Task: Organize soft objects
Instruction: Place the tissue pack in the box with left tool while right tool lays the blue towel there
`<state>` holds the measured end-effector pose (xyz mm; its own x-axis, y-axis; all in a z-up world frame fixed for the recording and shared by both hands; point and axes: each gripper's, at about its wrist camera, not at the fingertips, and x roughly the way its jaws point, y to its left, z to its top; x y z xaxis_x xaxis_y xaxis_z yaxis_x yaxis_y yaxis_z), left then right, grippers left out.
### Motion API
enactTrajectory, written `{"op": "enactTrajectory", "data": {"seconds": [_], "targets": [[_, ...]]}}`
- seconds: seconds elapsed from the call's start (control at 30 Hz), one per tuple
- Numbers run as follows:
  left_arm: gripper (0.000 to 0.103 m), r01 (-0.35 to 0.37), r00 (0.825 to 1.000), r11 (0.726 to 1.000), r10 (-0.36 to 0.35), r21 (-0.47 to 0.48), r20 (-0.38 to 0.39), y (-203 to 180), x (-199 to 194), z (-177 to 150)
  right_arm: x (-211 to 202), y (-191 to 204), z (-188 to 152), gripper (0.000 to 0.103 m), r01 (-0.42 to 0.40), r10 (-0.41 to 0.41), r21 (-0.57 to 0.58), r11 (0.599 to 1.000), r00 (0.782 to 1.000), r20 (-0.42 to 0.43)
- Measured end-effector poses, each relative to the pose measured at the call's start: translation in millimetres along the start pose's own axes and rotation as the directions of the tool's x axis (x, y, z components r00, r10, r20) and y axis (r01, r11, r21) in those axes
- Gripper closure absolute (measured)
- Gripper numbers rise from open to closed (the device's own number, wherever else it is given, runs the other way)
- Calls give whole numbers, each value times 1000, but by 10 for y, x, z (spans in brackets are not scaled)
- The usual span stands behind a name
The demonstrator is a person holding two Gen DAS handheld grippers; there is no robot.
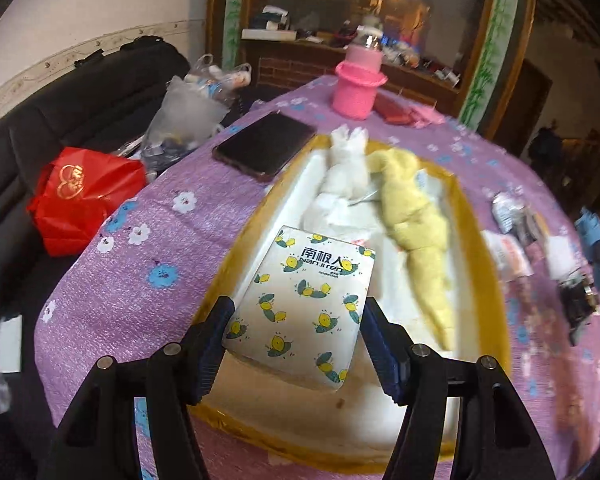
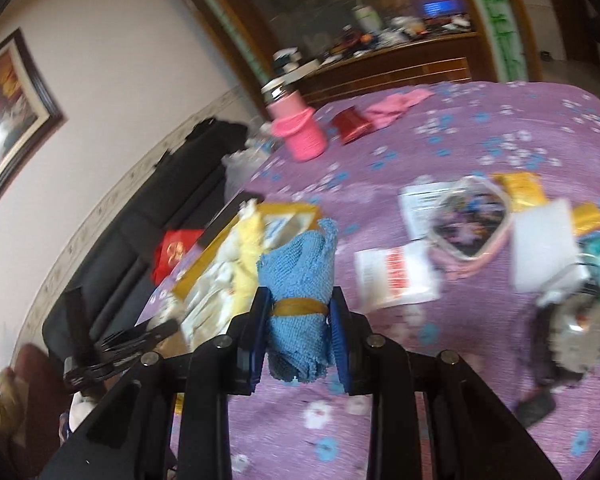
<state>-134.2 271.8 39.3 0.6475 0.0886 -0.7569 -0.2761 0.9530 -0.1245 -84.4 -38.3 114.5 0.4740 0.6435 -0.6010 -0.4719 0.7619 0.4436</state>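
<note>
A shallow box with a gold rim [image 1: 486, 232] lies on the purple flowered tablecloth [image 1: 148, 240]. Inside it lie a white rolled cloth [image 1: 348, 168] and a yellow rolled cloth [image 1: 412, 216]. My left gripper [image 1: 298, 312] hangs over the box's near end, its pads against the sides of a white tissue pack [image 1: 304, 300] printed with yellow lemons. In the right wrist view my right gripper [image 2: 300, 304] is shut on a blue towel roll [image 2: 300, 272] bound by a brown rubber band, held above the cloth just right of the box [image 2: 188, 280].
A dark phone [image 1: 264, 146], a pink-sleeved bottle [image 1: 358, 84] and a red wallet [image 1: 394, 112] lie beyond the box. Packets and small items [image 2: 396, 276] crowd the table's right side. A red bag [image 1: 84, 196] and plastic bags sit on the dark sofa [image 1: 60, 100].
</note>
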Motion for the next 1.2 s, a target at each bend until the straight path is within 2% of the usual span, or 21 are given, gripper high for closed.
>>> {"op": "enactTrajectory", "data": {"seconds": [0.2,0.43,0.53,0.73,0.87,0.9,0.93,1.1,1.2], "targets": [[29,55,998,998,-55,-7,-35,58,35,-30,379,356,26,75,-25,22,-44,999,997,-72],[29,116,993,991,-113,-69,45,259,-241,-18,859,644,120,75,-26,17,-68,997,990,-138],[27,143,987,986,-136,-88,80,330,-364,-27,1041,649,191,75,-2,-5,-46,999,990,-144],[27,172,982,981,-163,-90,98,376,-410,-42,1448,623,346,74,104,-108,-35,994,983,-151],[27,181,981,979,-173,-98,89,426,-389,-53,1554,562,373,66,162,-163,-22,987,976,-147],[26,182,981,978,-174,-100,89,436,-390,-59,1564,543,373,57,160,-160,-9,987,976,-151],[26,183,981,978,-175,-102,88,446,-389,-61,1549,518,369,54,142,-139,12,990,980,-146],[26,184,981,976,-175,-113,86,447,-382,-60,1412,554,383,45,157,-157,-9,988,982,-105],[26,181,981,977,-173,-108,87,415,-404,-74,1245,530,384,44,161,-161,-12,987,984,-73]]}}
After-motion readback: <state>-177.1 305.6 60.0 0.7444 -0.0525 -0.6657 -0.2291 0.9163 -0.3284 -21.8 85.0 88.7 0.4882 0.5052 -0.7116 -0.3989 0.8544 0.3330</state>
